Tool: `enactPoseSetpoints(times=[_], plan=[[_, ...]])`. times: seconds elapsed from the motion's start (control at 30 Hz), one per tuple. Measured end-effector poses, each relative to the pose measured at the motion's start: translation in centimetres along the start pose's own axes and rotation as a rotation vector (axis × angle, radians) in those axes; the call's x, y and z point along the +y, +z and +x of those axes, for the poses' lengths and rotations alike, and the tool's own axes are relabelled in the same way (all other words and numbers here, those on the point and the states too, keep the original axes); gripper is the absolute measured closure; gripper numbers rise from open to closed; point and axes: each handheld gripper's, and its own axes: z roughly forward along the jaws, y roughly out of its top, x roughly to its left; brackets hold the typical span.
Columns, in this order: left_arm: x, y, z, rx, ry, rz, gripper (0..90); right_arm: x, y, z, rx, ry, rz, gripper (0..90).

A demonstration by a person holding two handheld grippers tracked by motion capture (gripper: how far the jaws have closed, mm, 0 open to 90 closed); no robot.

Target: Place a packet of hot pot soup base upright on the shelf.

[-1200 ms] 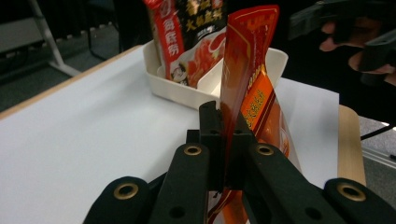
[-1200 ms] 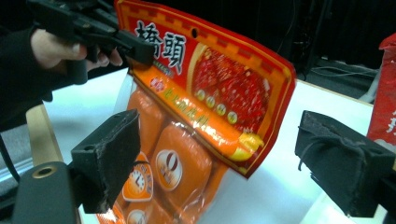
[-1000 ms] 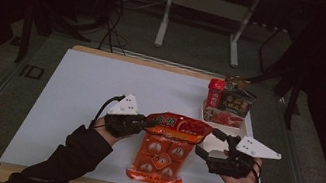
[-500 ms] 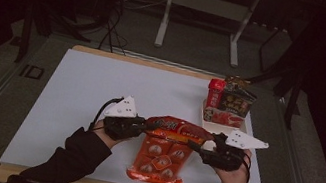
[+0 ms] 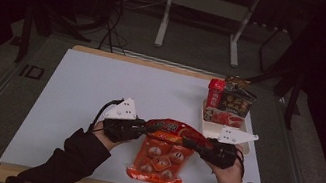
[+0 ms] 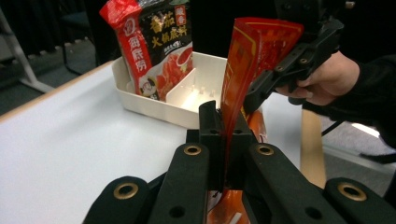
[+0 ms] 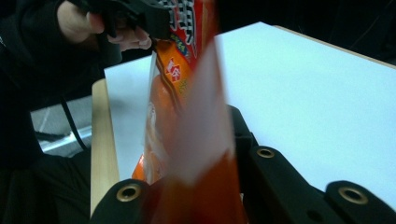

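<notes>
From above we see an orange pouch [image 5: 161, 149] near the front edge of the white bench [image 5: 85, 88], its top edge lifted between two hand-held grippers. The left hand-held gripper [image 5: 147, 128] is clenched on the pouch's top left corner; the right hand-held gripper [image 5: 191, 143] has just been closing and now grasps the top right corner. Behind the right hand, a white tray [image 5: 244, 136] holds a red sauce packet [image 5: 227, 103].

The left gripper view gives us what the high view cannot: the pouch's thin edge [image 6: 233, 107] pinched upright between the jaws, the other hand-held gripper [image 6: 261, 88] biting its far corner, and the tray's divider [image 6: 187, 91] beside the packet [image 6: 154, 46].

In the right gripper view the pouch [image 7: 196, 154] is blurred and hides the jaw tips, so we cannot make out the contact there. The pouch's print is too small to read from above.
</notes>
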Motion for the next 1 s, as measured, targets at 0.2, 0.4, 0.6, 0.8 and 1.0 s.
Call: enactPoseSetpoints(times=[0.2,0.4,0.6,0.8,1.0], plan=[[0.0,-0.5,0.7,-0.043,-0.034,0.003,88.3,1.1,-0.3,0.9,0.02,0.012,0.032,90.0],[0.5,-1.2,0.7,-0.054,-0.024,0.002,81.0,2.4,-0.7,1.8,0.063,0.025,0.034,90.0],[0.2,-1.2,0.7,-0.054,-0.041,-0.014,72.1,3.3,-0.8,2.5,0.069,-0.001,0.052,90.0],[0.2,-1.3,0.6,-0.03,-0.038,-0.004,50.8,4.3,-1.0,2.8,0.084,-0.028,0.053,90.0],[0.0,-1.6,0.5,-0.031,-0.055,-0.009,22.6,5.6,-1.3,3.1,0.068,-0.056,0.069,90.0]])
